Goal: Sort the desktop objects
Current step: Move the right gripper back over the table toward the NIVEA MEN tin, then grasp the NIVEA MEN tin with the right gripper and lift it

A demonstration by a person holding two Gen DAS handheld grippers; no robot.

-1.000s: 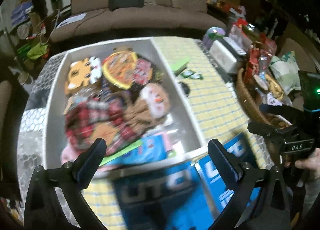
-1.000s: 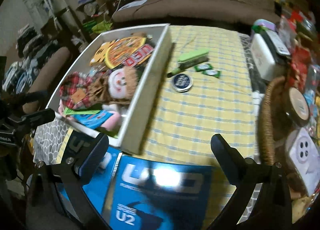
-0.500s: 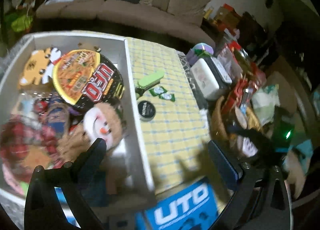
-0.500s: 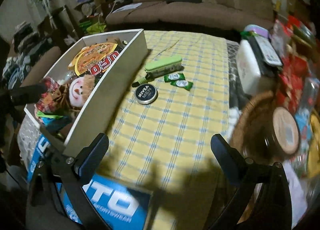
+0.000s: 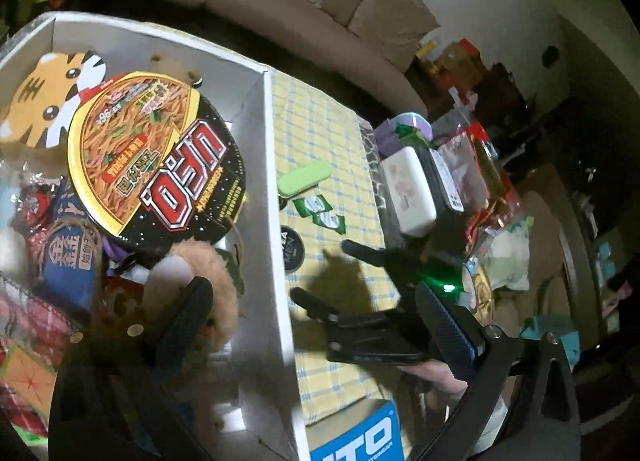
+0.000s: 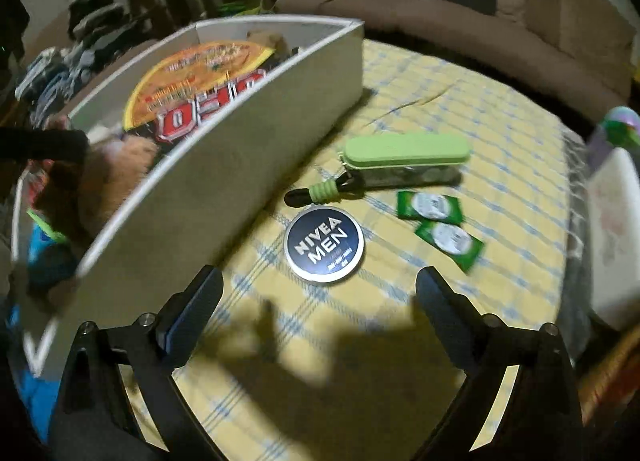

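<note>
With both grippers' fingers spread and empty, the right gripper [image 6: 316,301] should drop squarely over the Nivea tin [image 6: 324,244], lying flat on the surface just right of the white box [image 6: 224,185], before pinching its rim.

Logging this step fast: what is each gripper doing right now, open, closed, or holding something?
Left gripper: open, jaws wide, holding nothing, over the white box.
Right gripper: open, jaws wide, empty, near the Nivea tin.
</note>
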